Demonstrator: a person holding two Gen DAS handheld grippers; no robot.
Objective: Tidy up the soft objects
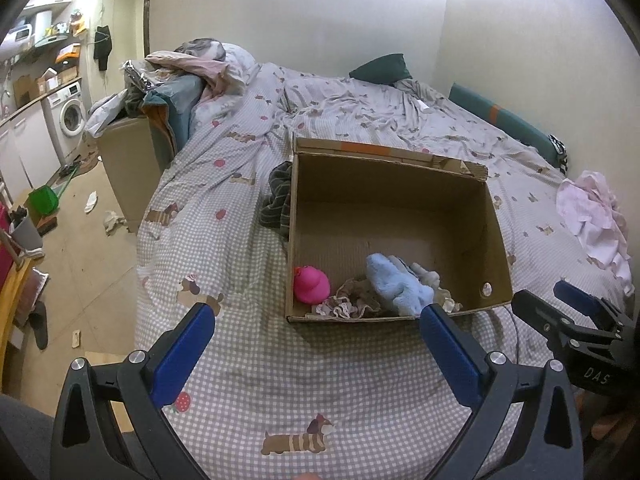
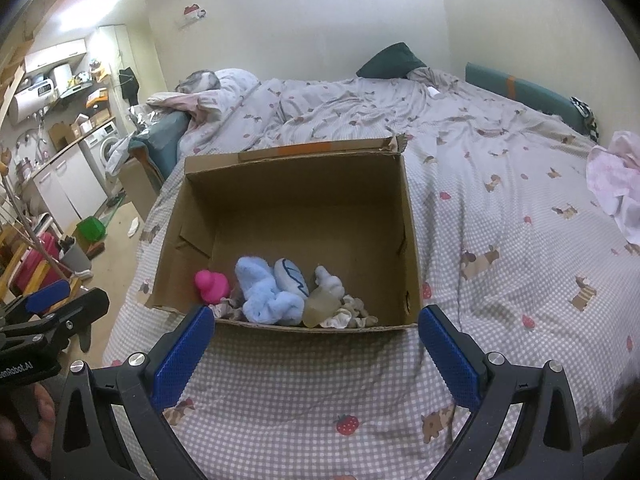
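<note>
So the cardboard box (image 2: 304,204) is sitting open on the bed (image 2: 500,208), on top of the checkered sheet with the little dog and strawberry prints, and all the soft stuff is bunched up against the near wall of it. There's a pink plush duck (image 2: 212,286) in the near left corner, a light blue fluffy toy (image 2: 264,292) just beside it, then a white pouch with blue lines (image 2: 291,276) leaning on the blue one, a small pale plush (image 2: 330,282) next to that, and some crumpled beige cloth (image 2: 352,316) under the lot. A dark striped garment (image 1: 278,200) is slumped on the sheet touching the outside of the box's left wall, and a pink cloth (image 1: 592,220) lies well apart near the bed's right edge. Both grippers are hovering over the sheet just short of the box with nothing in them: left gripper (image 1: 316,326) has its jaws spread wide, right gripper (image 2: 316,328) same deal, wide apart and empty. Messy kitchen corner with a washing machine (image 1: 70,114) off to the left.
</note>
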